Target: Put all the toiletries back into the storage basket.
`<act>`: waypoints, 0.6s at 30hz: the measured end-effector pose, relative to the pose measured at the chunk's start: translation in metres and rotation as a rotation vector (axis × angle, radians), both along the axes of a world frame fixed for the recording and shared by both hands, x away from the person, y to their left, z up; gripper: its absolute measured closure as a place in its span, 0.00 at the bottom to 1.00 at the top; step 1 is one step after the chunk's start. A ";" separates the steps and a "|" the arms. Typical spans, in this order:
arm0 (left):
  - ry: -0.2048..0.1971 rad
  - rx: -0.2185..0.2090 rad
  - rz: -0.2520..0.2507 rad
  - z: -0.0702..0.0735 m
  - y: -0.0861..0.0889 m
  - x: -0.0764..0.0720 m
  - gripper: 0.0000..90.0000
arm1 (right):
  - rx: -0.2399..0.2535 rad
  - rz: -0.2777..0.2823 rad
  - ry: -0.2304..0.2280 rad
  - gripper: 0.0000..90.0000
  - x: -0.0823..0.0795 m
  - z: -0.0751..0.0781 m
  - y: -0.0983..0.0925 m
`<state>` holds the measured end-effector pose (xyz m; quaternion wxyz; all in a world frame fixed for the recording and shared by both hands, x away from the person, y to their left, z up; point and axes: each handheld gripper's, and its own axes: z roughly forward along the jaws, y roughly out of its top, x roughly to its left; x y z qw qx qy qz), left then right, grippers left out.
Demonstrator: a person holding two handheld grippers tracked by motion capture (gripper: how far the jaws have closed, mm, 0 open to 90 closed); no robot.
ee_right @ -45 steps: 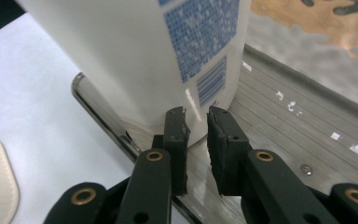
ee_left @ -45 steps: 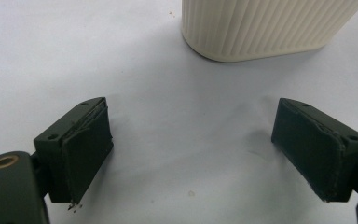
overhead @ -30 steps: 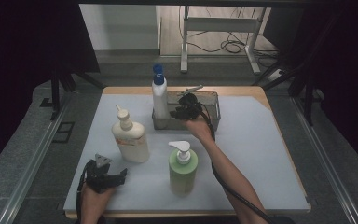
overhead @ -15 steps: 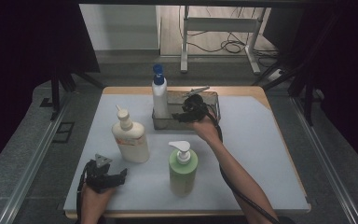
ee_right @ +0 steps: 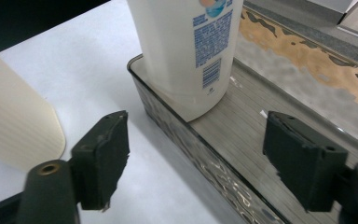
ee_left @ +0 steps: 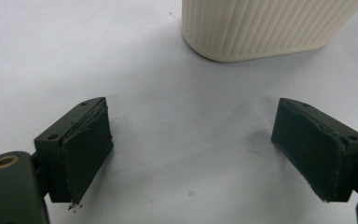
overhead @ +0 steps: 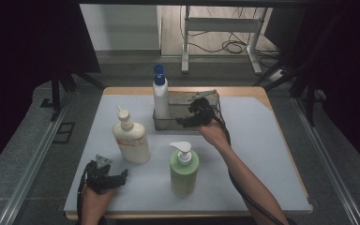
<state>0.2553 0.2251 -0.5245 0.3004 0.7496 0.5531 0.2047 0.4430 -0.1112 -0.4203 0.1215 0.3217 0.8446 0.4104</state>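
While the white bottle stands upright in the left end of the tray, the right gripper sits just in front of it with fingers spread wide and nothing between them. They have just been opening, and the bottle, seen past them in the right gripper view, touches neither pad. Seen from above, the same gripper hovers over the tray's front wall, just right of the bottle, whose long axis runs straight up to a blue cap.

From the tray, the cream bottle stands to the front left on the counter, and the green pump bottle stands straight in front, nearer the person. The left gripper rests at the counter's near left edge, well away from the tray; its fingers are also wide apart and empty, with the ribbed base of the cream bottle just ahead of them.

I judge the white bottle already set down, so the next pick would be one of the two upright bottles. The cream one lies nearer the left hand, the green one between the two hands.

The white bottle's back label carries blue print and a barcode, too small to read; no brand is legible.
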 end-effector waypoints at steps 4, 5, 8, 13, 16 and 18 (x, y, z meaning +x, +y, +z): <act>0.000 0.000 0.000 0.000 0.000 0.000 0.13 | -0.006 0.012 0.001 0.20 -0.004 0.000 -0.003; 0.000 0.000 0.000 0.000 0.000 0.000 0.13 | -0.007 0.014 0.003 0.20 -0.005 0.000 -0.004; 0.000 0.001 0.000 0.000 0.000 0.000 0.13 | -0.008 0.020 0.001 0.17 -0.009 0.000 -0.006; 0.001 0.001 0.000 0.000 0.000 0.000 0.13 | -0.006 0.033 -0.009 0.15 -0.015 0.000 -0.010; 0.000 0.001 0.000 0.000 0.000 0.000 0.13 | -0.005 0.042 -0.009 0.14 -0.019 0.000 -0.012; 0.000 0.001 0.000 0.000 0.000 0.000 0.13 | -0.008 0.048 -0.012 0.12 -0.021 0.000 -0.014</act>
